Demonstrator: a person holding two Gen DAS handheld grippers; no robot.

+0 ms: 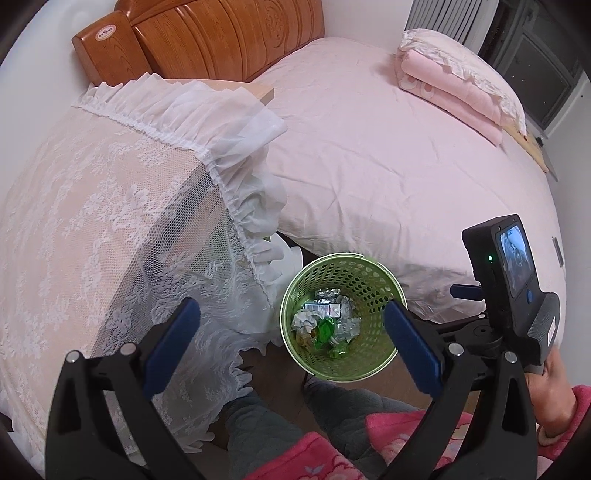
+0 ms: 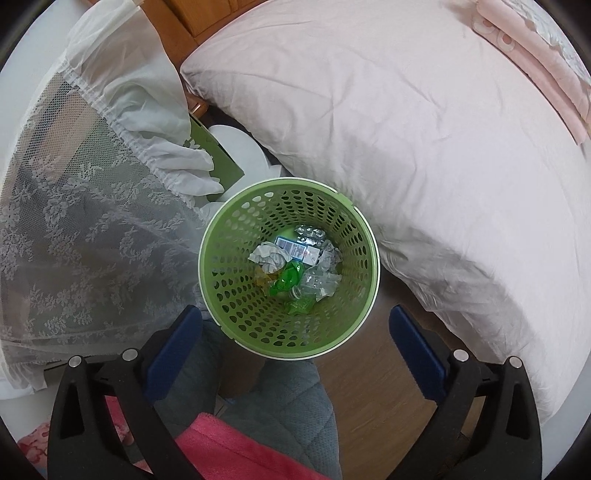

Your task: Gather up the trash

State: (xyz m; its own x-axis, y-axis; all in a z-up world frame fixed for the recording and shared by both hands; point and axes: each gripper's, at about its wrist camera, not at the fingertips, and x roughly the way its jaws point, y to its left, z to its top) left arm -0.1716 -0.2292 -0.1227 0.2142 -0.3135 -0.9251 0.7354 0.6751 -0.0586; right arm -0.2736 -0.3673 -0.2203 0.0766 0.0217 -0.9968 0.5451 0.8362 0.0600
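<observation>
A green perforated waste basket (image 1: 373, 354) (image 2: 236, 314) stands on the wooden floor between the bed and a lace-covered stand. Inside lie crumpled paper (image 2: 267, 255), a small printed box (image 2: 299, 251), a foil blister pack (image 2: 310, 233), green wrappers (image 2: 286, 278) and clear plastic (image 2: 319, 282). My right gripper (image 2: 295, 328) points straight down over the basket's near rim, jaws wide open, nothing between them. My left gripper (image 1: 291, 325) is open and empty too, tilted down toward the basket from higher up. The right gripper's body (image 1: 509, 280) shows at the right of the left wrist view.
A pink bed (image 1: 388, 158) fills the right side, with folded pink bedding (image 1: 454, 85) at its far end and a wooden headboard (image 1: 221, 33). The lace-draped stand (image 1: 110, 206) is at the left. The person's grey slippers (image 2: 280, 398) and pink sleeves (image 1: 413, 435) sit below.
</observation>
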